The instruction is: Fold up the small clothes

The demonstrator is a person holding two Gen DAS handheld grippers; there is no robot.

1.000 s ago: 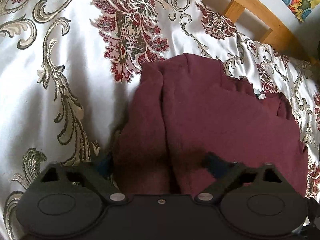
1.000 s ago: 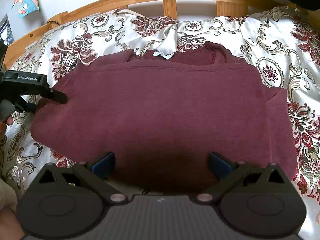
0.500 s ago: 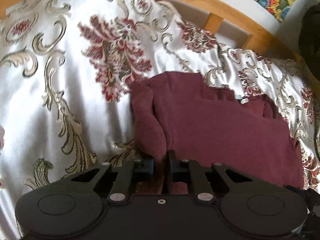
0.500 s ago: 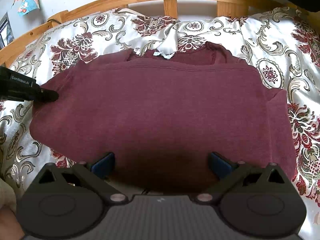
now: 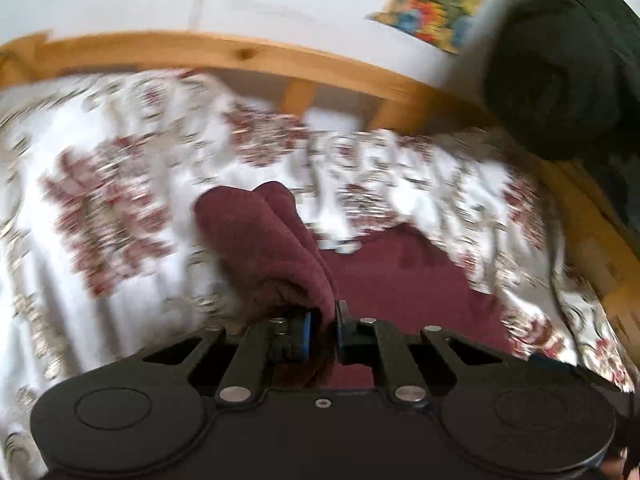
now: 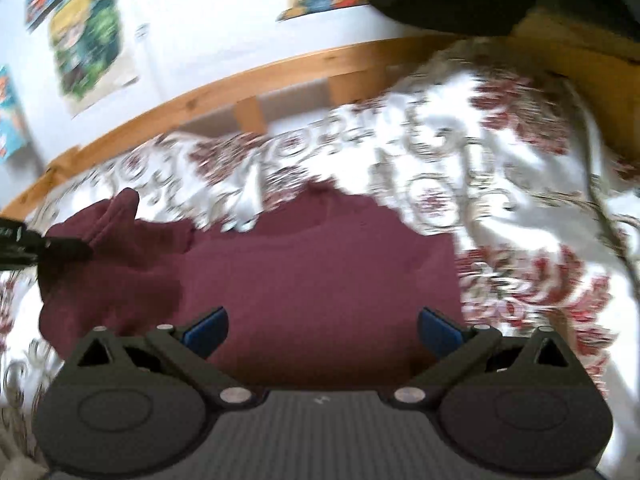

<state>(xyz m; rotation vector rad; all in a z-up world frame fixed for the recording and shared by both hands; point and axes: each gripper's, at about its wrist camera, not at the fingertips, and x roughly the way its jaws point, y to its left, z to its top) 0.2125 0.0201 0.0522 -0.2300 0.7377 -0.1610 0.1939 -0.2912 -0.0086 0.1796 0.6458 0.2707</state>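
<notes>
A maroon sweatshirt [image 5: 400, 280] lies spread on the bed. My left gripper [image 5: 322, 320] is shut on its left edge, and a bunched fold [image 5: 260, 232] stands up from the jaws, raised off the bedspread. In the right wrist view the same sweatshirt [image 6: 320, 272] fills the middle. The left gripper [image 6: 60, 246] comes in from the left edge, holding the raised cloth [image 6: 120, 216]. My right gripper [image 6: 322, 328] hangs open above the near part of the sweatshirt, with its blue pads [image 6: 206, 330] wide apart and nothing pressed between them. Both views are motion-blurred.
A white satin bedspread [image 5: 120, 160] with red flowers covers the bed. The wooden bed rail [image 5: 240, 56] runs along the far side, with posters [image 6: 88, 40] on the wall behind. A dark bulky shape [image 5: 560, 60] sits at the upper right. A thin cable [image 6: 600, 208] crosses the right side.
The left gripper went from open to shut on the sweatshirt's left edge, then rose with the cloth. Both views have tipped up toward the wall. The right gripper stayed open.
</notes>
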